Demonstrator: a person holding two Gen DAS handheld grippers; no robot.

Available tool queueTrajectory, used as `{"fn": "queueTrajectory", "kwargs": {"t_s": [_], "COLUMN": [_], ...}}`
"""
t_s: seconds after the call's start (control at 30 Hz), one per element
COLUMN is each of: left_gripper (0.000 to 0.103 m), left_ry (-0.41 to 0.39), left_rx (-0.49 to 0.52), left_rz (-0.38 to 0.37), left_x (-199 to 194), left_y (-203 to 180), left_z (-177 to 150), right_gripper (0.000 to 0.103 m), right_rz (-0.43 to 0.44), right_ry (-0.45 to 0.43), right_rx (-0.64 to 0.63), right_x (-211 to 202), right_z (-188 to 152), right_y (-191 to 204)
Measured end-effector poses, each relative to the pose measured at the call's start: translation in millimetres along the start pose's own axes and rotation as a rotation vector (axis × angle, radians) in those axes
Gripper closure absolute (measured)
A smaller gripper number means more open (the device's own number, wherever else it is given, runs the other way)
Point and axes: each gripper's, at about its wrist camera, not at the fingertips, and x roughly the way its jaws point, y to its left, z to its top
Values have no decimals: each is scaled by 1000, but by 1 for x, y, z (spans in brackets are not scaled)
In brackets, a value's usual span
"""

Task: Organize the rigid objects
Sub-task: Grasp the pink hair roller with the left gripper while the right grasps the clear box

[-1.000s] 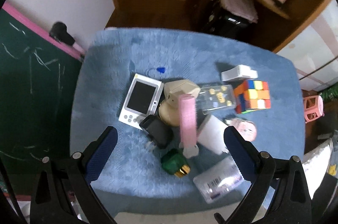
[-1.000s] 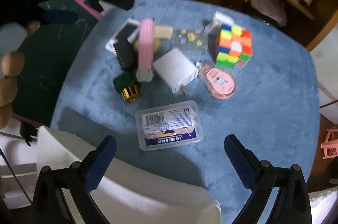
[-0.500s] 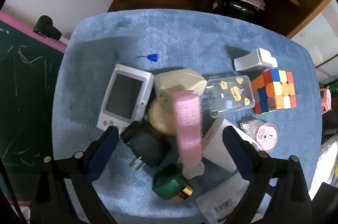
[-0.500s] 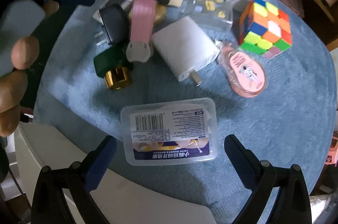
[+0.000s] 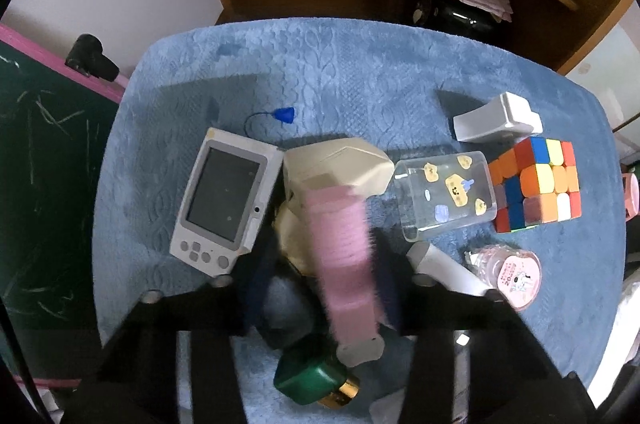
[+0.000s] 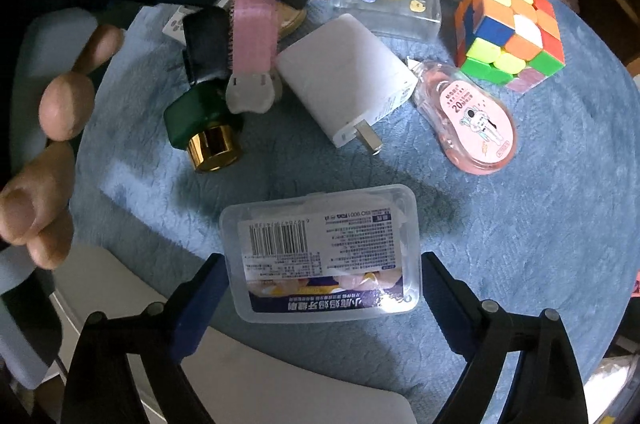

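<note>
the left gripper (image 5: 320, 284), jaws just narrowed, is seemingly pinching the pink brush (image 5: 340, 256); the right gripper (image 6: 320, 280) is straddling the clear box (image 6: 320, 252), its wide jaws closing in.

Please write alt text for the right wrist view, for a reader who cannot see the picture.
The right gripper points down over a clear plastic box on a blue cloth; its jaws, just closing, bracket the box. Beyond lie a white charger, pink tape dispenser, colour cube, green bottle and pink brush.
</note>
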Motion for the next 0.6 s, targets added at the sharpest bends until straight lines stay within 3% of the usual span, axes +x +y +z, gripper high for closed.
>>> {"fn": "queueTrajectory", "kwargs": {"t_s": [0.07, 0.1, 0.33, 0.6], "left_gripper": [74, 75, 78, 78], "left_ry": [-5, -2, -43, -93], "left_rx": [4, 2, -33, -38], "left_rz": [-8, -19, -80, -201], "left_x": [0, 0, -19, -96], "left_y": [-1, -1, 3, 14], "left_z": [-1, -1, -4, -14], "right_gripper": [9, 9, 9, 9], "right_rz": [26, 36, 81, 103], "right_ry": [0, -4, -55, -155], "right_rx": [15, 21, 57, 123], "right_x": [-3, -4, -31, -78], "right_z": [-2, -3, -13, -41], "right_y": [-4, -6, -20, -45]}}
